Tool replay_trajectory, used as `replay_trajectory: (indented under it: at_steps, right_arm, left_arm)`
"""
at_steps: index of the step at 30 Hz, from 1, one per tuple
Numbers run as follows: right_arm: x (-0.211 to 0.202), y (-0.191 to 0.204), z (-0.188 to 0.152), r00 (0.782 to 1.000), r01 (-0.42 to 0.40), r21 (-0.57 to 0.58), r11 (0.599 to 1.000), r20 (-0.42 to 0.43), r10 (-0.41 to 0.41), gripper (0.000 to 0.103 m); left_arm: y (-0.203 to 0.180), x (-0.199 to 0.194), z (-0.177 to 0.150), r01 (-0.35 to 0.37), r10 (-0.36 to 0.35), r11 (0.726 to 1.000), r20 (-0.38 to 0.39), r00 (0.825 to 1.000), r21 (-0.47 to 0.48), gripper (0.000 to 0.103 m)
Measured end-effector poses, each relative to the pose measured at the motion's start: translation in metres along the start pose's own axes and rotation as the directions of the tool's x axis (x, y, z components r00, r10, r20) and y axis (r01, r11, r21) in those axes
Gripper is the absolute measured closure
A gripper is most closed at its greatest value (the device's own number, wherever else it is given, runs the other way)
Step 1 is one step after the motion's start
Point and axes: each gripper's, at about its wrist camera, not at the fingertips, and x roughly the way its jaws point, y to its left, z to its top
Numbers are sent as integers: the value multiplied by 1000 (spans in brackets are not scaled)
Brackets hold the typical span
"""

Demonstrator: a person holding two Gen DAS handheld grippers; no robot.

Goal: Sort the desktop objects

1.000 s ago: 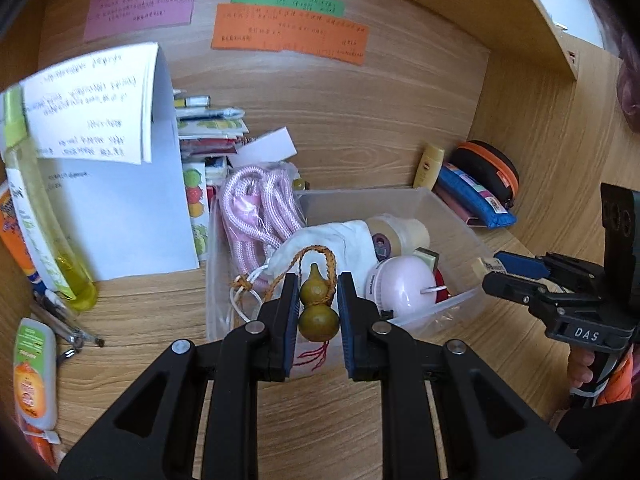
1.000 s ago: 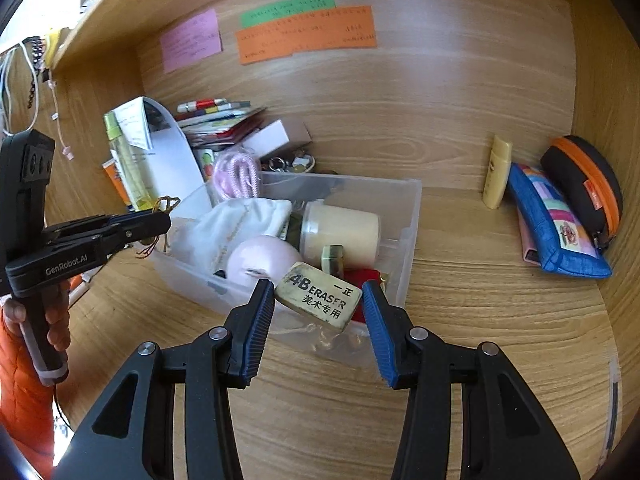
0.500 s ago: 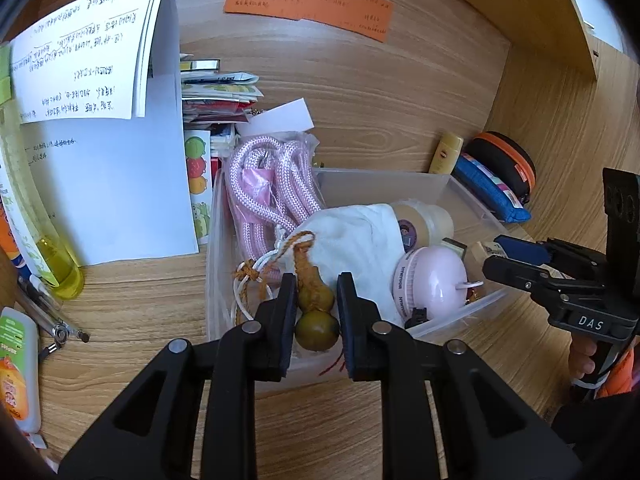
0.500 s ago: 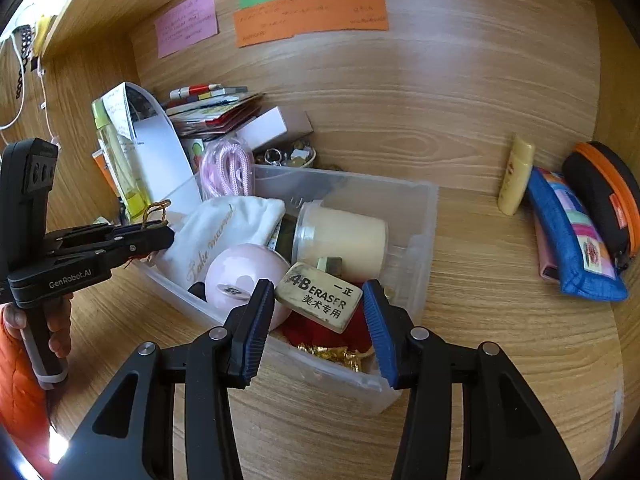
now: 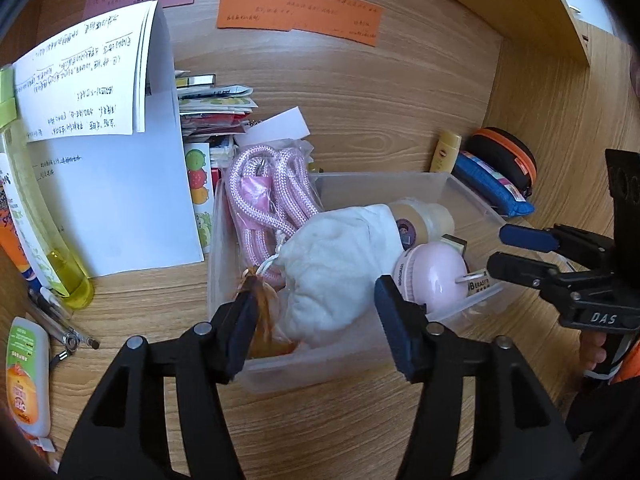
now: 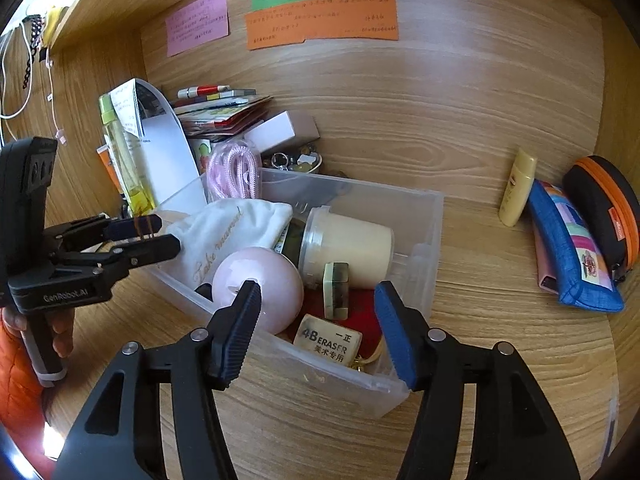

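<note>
A clear plastic bin (image 5: 304,364) (image 6: 420,216) sits on the wooden desk. It holds a white pouch (image 5: 332,256) (image 6: 224,232), a pink rope (image 5: 264,200), a pink round case (image 5: 432,276) (image 6: 260,284), a cream jar (image 6: 348,248) and a 4B eraser (image 6: 328,342). My left gripper (image 5: 316,312) is open over the bin's near left corner; the gourd charm (image 5: 266,320) lies blurred in the bin by its left finger. My right gripper (image 6: 316,320) is open above the eraser.
Papers (image 5: 100,152), a yellow bottle (image 5: 48,248), pens (image 5: 60,328) and an orange tube (image 5: 28,376) stand left of the bin. A small yellow tube (image 6: 518,188), a blue pouch (image 6: 572,252) and a black-orange case (image 6: 604,208) lie to the right. Notes hang on the back wall.
Both grippers have opened. The gourd charm has dropped from the left gripper into the bin, and the eraser has dropped from the right gripper into the bin.
</note>
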Motion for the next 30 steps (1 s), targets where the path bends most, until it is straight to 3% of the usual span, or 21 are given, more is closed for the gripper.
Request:
replay_trajectory:
  at_steps: [13, 19, 22, 27, 30]
  right_arm:
    - [-35, 1, -9, 999, 23, 46, 999, 41, -25, 22]
    - [-50, 5, -16, 998, 17, 53, 998, 66, -21, 21]
    - [-58, 7, -21, 997, 13, 62, 998, 76, -18, 21]
    - [-70, 9, -26, 996, 10, 70, 997, 89, -16, 21]
    - [-77, 14, -30, 996, 15, 64, 998, 91, -21, 20]
  left_arm:
    - [-6, -23, -7, -29, 29, 999, 9, 1000, 12, 29]
    - [-11, -41, -14, -27, 27, 1000, 19, 999, 12, 22]
    - [-14, -50, -18, -50, 49, 999, 27, 998, 16, 22]
    - [-21, -68, -22, -79, 78, 997, 69, 995, 16, 9]
    - [-28, -78, -24, -105, 103, 994, 96, 990, 19, 7]
